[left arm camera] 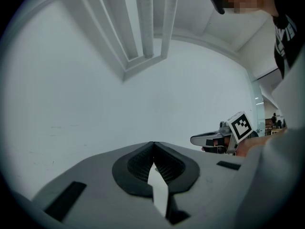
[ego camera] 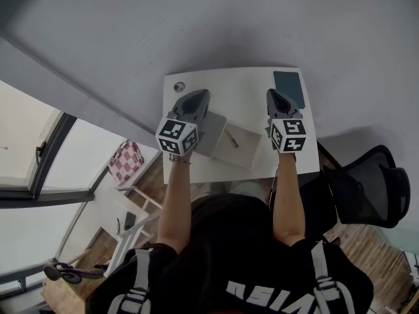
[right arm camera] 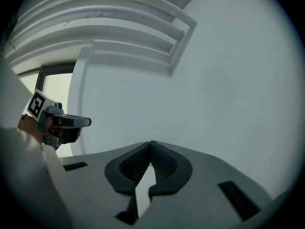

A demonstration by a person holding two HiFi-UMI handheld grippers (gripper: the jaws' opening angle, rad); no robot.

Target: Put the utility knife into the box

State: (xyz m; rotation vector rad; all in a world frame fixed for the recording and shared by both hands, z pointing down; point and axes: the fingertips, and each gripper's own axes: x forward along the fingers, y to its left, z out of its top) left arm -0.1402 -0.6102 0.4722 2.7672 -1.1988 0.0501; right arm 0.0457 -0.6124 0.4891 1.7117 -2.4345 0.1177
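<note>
Both grippers hover over the white table (ego camera: 242, 90), left gripper (ego camera: 196, 98) and right gripper (ego camera: 274, 97) alike, jaws pressed together at the tips, gripping nothing. Between them lies the open box (ego camera: 243, 154), the utility knife (ego camera: 231, 138) inside it. Beyond, at the far edge, is a dark pad (ego camera: 289, 87).

Thin yellowish thing (ego camera: 232, 139): lies in the box (ego camera: 245, 150); too small to tell if it is the utility knife.
Grey panel (ego camera: 215, 136): lies at the box's left side; its left part is hidden under the left gripper (ego camera: 195, 98), so it cannot be told if it is a lid.
Round thing (ego camera: 179, 86): on the far left corner of the table (ego camera: 242, 87); too small to name.
Dark flat thing (ego camera: 291, 84): its near left corner is covered by the right gripper (ego camera: 273, 97).
Table's near edge: partly hidden by the person's forearms.
</note>
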